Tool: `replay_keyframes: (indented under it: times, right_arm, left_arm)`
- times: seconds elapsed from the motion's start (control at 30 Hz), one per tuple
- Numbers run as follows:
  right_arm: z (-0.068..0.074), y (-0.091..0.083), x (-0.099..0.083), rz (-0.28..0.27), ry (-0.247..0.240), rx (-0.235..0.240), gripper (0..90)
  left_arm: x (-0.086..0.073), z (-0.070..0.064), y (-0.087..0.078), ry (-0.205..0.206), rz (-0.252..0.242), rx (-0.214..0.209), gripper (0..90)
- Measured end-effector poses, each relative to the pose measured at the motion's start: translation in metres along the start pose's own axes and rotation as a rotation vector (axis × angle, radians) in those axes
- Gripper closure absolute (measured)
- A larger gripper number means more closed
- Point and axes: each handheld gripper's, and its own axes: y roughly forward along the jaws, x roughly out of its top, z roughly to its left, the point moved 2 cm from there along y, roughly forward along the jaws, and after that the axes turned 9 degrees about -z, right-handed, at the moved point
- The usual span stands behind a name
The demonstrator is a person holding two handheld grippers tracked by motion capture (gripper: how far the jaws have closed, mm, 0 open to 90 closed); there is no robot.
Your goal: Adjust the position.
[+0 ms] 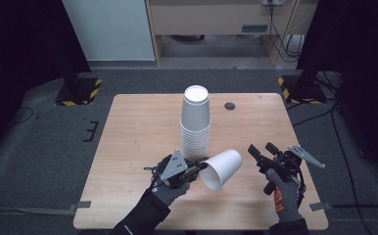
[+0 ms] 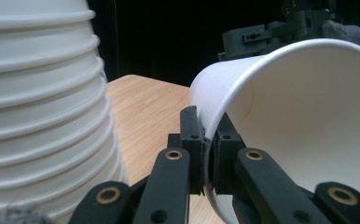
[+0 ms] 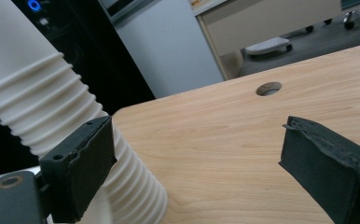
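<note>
A tall stack of upside-down white paper cups [image 1: 195,122] stands at the middle of the wooden table [image 1: 138,127]. My left gripper [image 1: 201,168] is shut on the rim of a single white cup [image 1: 222,169], which lies tilted on its side just right of the stack's foot, mouth toward me. In the left gripper view the jaws pinch that cup [image 2: 299,112] at its rim, one inside and one outside, with the stack [image 2: 43,102] close at the left. My right gripper [image 1: 260,148] hovers open to the right of the cup. Its pads [image 3: 82,163] are wide apart, with the stack [image 3: 52,107] behind the left one.
A round cable hole [image 1: 229,105] sits in the tabletop behind the stack, seen too as the hole [image 3: 268,88]. Two stand bases with yellow-black stripes [image 1: 77,90] [image 1: 302,88] flank the table's far corners. Bare wood lies left of the stack and along the front edge.
</note>
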Motion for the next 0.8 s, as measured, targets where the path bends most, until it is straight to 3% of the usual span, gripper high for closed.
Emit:
replay_keyframes:
  times: [0.27, 0.6, 0.8]
  right_arm:
    - [-0.004, -0.003, -0.003, 0.055, -0.152, -0.044, 11.0]
    - [-0.012, -0.008, -0.012, 0.101, -0.251, -0.083, 11.6]
    - [-0.017, -0.008, -0.016, 0.125, -0.284, -0.11, 11.5]
  left_arm:
    - [-0.005, 0.009, -0.023, -0.022, 0.003, 0.024, 85.2]
    - [-0.013, 0.016, -0.037, -0.04, 0.022, 0.039, 85.2]
    - [-0.018, 0.019, -0.047, -0.06, 0.035, 0.045, 85.2]
